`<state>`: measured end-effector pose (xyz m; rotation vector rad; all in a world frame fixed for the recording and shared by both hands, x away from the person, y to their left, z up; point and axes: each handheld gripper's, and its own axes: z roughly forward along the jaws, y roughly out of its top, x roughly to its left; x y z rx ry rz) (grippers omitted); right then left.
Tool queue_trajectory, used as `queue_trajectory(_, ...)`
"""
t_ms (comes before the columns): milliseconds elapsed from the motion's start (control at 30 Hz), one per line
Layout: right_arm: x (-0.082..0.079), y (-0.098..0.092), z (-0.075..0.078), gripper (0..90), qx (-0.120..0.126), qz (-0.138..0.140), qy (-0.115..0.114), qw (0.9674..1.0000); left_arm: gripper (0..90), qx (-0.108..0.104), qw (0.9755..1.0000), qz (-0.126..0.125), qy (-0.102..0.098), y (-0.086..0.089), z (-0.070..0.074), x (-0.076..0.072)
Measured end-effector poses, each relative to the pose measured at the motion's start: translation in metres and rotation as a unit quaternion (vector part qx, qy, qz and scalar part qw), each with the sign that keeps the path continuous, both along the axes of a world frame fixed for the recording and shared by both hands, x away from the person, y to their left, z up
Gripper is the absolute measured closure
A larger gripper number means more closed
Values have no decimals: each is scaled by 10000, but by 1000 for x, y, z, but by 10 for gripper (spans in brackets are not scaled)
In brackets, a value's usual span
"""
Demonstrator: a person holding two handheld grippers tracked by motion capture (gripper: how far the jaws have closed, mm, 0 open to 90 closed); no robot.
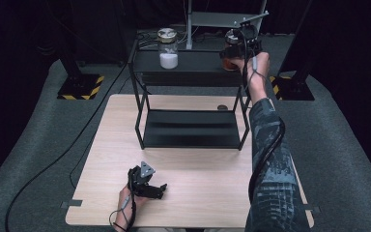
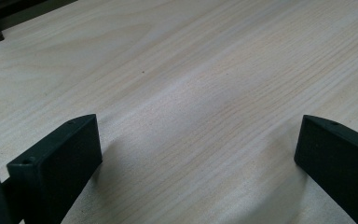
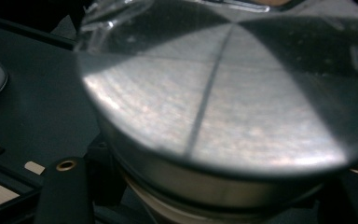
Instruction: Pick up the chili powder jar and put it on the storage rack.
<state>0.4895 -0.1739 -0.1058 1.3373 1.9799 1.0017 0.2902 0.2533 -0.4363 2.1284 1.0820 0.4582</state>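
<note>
A black two-tier shelf (image 1: 193,65) stands at the far side of the wooden table (image 1: 198,169). On its top tier, to the left, stands a glass jar with white powder (image 1: 168,50). At the top tier's right end is a jar with brown contents (image 1: 229,58), and my right gripper (image 1: 241,43) is shut on it. In the right gripper view the jar's metal lid (image 3: 223,107) sits between the jaws of my right gripper (image 3: 209,186), above the dark shelf top (image 3: 37,107). My left gripper (image 1: 162,189) rests on the table near the front edge. It is open, with only bare wood (image 2: 191,56) between the jaws of my left gripper (image 2: 198,128).
The shelf's lower tier (image 1: 191,128) holds nothing. A small dark round spot (image 1: 222,107) lies on the table behind the shelf's right leg. Black stands with yellow-striped bases (image 1: 79,87) flank the table on grey carpet. A cable (image 1: 53,164) runs across the floor at left.
</note>
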Motion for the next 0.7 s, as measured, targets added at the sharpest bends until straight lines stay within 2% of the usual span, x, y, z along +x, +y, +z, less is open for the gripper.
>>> queue_trajectory(100,-1,0,0,285,10,-2,4,10000,0,0,10000,0,0,0,0,0)
queue_trajectory(167,-3,2,0,190,-8,-68,-25,10000,0,0,10000,3,-3,0,0,0)
queue_trajectory(267,-6,1,4,112,-5,-95,13,10000,0,-1,10000,3,-4,0,0,0)
queue_trajectory(367,-6,-3,9,37,-35,-8,177,9998,0,2,10000,2,-4,0,0,0)
queue_trajectory(500,-9,-5,13,0,-124,198,325,9992,0,-1,10000,4,-1,0,0,0)
queue_trajectory(700,-27,-8,14,0,-244,354,270,9987,0,1,10000,3,-1,0,0,0)
